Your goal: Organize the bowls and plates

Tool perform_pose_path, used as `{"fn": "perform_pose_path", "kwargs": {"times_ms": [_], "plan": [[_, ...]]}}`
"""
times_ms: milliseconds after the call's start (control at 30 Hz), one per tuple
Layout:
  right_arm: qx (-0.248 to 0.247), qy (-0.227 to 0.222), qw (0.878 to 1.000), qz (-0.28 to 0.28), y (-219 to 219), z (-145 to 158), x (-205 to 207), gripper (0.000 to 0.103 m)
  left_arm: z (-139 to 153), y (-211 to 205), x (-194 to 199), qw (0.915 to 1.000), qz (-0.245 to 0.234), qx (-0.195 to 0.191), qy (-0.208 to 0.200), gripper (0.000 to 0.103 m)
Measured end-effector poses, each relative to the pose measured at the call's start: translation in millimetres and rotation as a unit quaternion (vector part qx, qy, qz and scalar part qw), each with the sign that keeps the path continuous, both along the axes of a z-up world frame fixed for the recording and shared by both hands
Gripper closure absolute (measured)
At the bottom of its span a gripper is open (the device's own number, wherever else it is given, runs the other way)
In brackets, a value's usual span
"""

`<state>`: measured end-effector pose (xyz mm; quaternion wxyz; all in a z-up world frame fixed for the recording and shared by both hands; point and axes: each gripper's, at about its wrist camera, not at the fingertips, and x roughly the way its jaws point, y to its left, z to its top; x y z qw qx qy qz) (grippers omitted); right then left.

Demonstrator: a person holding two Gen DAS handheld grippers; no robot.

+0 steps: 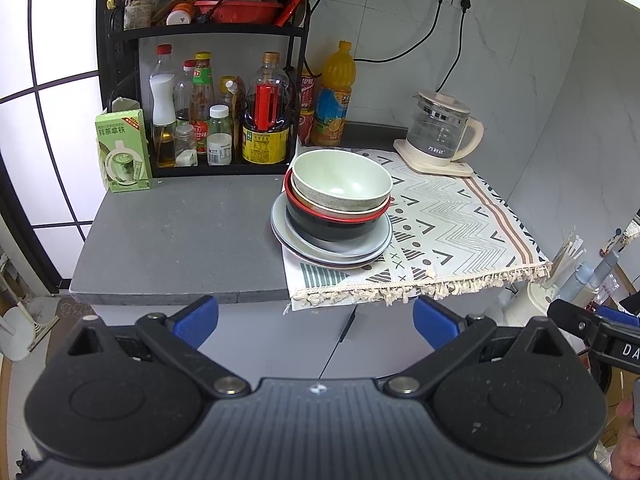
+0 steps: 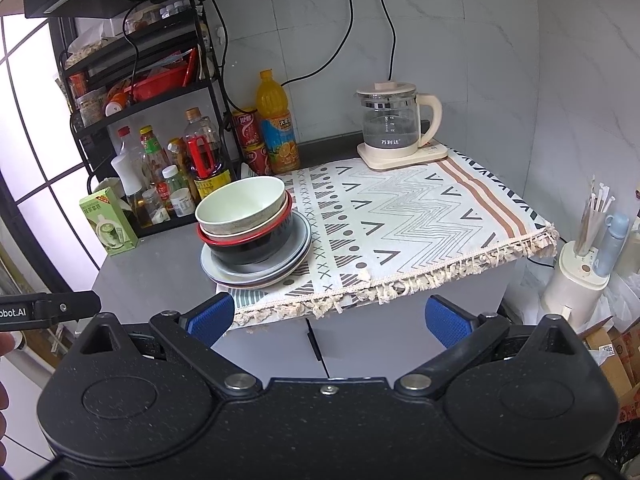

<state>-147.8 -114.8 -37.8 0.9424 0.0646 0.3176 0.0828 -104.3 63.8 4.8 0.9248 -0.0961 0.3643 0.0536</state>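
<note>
A stack of dishes stands on the patterned cloth's left edge. A pale green bowl is on top, nested in a beige bowl and a black bowl with a red rim. Under them lie grey plates. My left gripper is open and empty, held in front of the counter edge, below the stack. My right gripper is open and empty, also in front of the counter, to the right of the stack.
A black rack with sauce bottles stands at the back left. A green box, an orange juice bottle, a glass kettle and the patterned cloth are on the grey counter.
</note>
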Motion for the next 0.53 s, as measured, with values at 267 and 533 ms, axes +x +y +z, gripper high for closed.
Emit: {"fn": "perform_pose_path", "kwargs": {"times_ms": [267,533], "plan": [[-0.005,-0.001,1.0,-0.004,-5,0,0,0.001,1,-5,1,1.0,0.002,-0.004,0.004,0.001],[-0.003,-0.004,1.0,-0.009,-12,1,-1,0.001,0,-10,3,1.0,-0.001,-0.005,0.005,0.0]]}}
